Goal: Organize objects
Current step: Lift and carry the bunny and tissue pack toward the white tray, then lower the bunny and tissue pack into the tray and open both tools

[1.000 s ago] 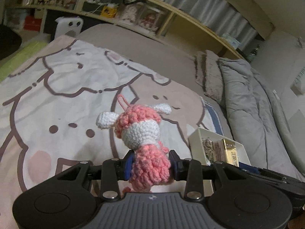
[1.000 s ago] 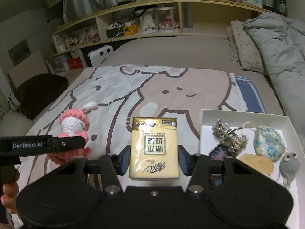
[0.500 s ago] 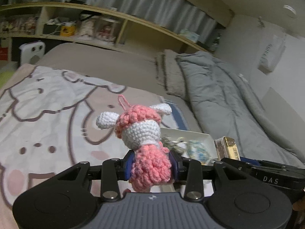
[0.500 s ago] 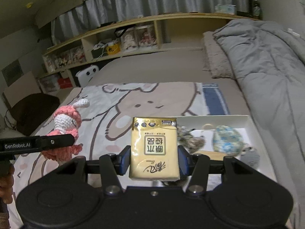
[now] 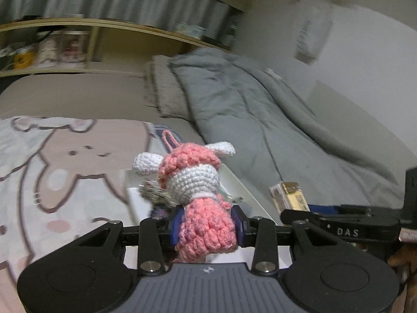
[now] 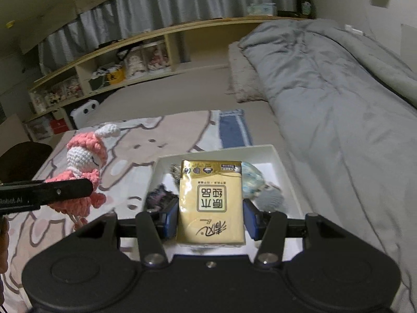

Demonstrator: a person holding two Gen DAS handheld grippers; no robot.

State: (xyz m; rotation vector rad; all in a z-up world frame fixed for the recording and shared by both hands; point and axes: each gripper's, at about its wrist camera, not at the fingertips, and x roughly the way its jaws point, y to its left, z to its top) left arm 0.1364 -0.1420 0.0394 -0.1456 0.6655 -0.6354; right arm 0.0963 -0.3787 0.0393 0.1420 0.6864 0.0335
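My left gripper [image 5: 207,224] is shut on a pink and white crochet doll [image 5: 198,182], held above the near-left edge of a white tray [image 5: 135,200]. The doll also shows in the right wrist view [image 6: 83,167], left of the tray [image 6: 276,156]. My right gripper [image 6: 211,216] is shut on a gold tissue pack [image 6: 211,203], held above the tray, which holds several small trinkets, among them a blue floral pouch [image 6: 251,180] and a grey knitted toy [image 6: 271,198]. The tissue pack also shows in the left wrist view [image 5: 289,198].
The tray lies on a cartoon-print blanket [image 6: 156,140] on a bed. A grey duvet [image 6: 338,104] is heaped along the right. A pillow [image 6: 242,78] lies behind it. A wooden shelf [image 6: 130,60] with clutter runs along the far side.
Both grippers have moved right, toward the tray, still holding the doll and the tissue pack. The tissue pack now hangs over the tray's contents.
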